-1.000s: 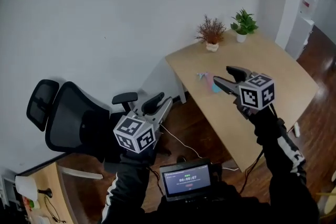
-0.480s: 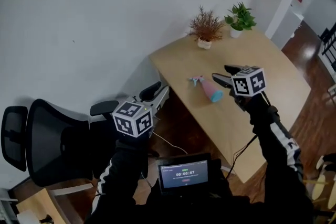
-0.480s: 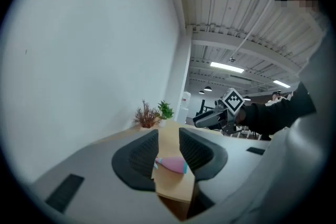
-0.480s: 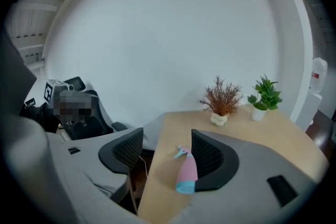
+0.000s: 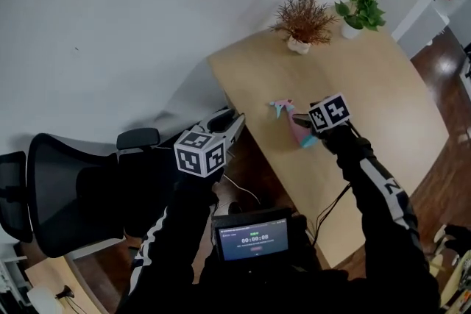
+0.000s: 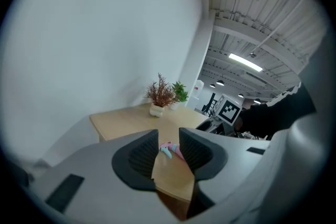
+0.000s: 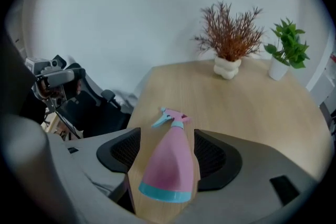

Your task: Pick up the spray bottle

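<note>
The right gripper (image 7: pixel 167 136) is held with its jaws apart. They have just been opening, and the bottle (image 7: pixel 170 165) is seen between them. A strip of table (image 7: pixel 247 107) shows between the bottle and the left pad. On the other side the bottle is very near the pad, and contact cannot be told.

In the right gripper view the bottle is shown lying on its side on the table, with the blue base toward the camera and the blue trigger toward the far end. In the head view most of this is covered by the gripper and its cube (image 5: pixel 329 112), and only the trigger and a part of the pink body are seen.

The left gripper (image 6: pixel 168 139) is held apart from the right one, at the table's edge. Its jaws are apart by a narrow gap and nothing is between them. Through the gap the bottle is seen far off. Only this view shows the ceiling lamps (image 6: pixel 245 62).

At the far end of the table a brown plant (image 5: pixel 303 15) and a green plant (image 5: pixel 360 7) are placed near the wall (image 5: pixel 132 4). A chair (image 5: pixel 66 187) stands left of the table, and a screen (image 5: pixel 254 240) is seen below the arms.
</note>
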Available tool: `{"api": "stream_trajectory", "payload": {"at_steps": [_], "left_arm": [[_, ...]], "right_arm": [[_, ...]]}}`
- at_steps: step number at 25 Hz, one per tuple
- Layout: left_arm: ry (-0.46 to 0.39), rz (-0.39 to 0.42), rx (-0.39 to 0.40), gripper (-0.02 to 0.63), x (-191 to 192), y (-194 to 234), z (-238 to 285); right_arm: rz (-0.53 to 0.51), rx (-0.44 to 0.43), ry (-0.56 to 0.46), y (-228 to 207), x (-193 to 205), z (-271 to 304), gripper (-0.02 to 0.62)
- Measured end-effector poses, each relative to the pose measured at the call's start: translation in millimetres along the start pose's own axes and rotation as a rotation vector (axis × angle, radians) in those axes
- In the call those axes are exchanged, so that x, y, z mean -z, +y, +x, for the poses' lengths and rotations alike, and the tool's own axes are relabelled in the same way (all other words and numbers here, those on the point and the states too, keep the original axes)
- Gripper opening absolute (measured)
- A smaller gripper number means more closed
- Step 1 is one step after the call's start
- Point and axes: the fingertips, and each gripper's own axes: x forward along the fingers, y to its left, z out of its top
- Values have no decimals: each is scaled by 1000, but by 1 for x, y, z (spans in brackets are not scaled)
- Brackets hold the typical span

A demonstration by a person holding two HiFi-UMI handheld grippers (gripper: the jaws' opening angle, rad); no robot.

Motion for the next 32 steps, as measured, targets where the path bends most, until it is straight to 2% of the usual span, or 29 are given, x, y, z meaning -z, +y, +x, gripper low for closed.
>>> {"api": "stream_trajectory", "payload": {"at_steps": [6, 10, 17, 23, 27, 32], "left_arm": [[52, -45, 10, 143, 29, 23, 52], [64, -73, -22, 143, 41, 31, 68], [68, -94, -9, 143, 47, 36, 79], [76, -101, -20, 143, 53, 43, 75], [78, -115, -52, 143, 57, 46, 68], [90, -115, -50, 143, 61, 49, 61]], "right_arm": [[-10, -6, 160, -25, 23, 63, 307], [-3, -16, 220, -30, 31, 82, 337], [21, -52, 308, -24, 35, 98, 366], [20, -67, 328, -22, 36, 104, 370], [2, -48, 331, -20, 39, 105, 371], [3, -25, 315, -17, 37, 108, 370]]}}
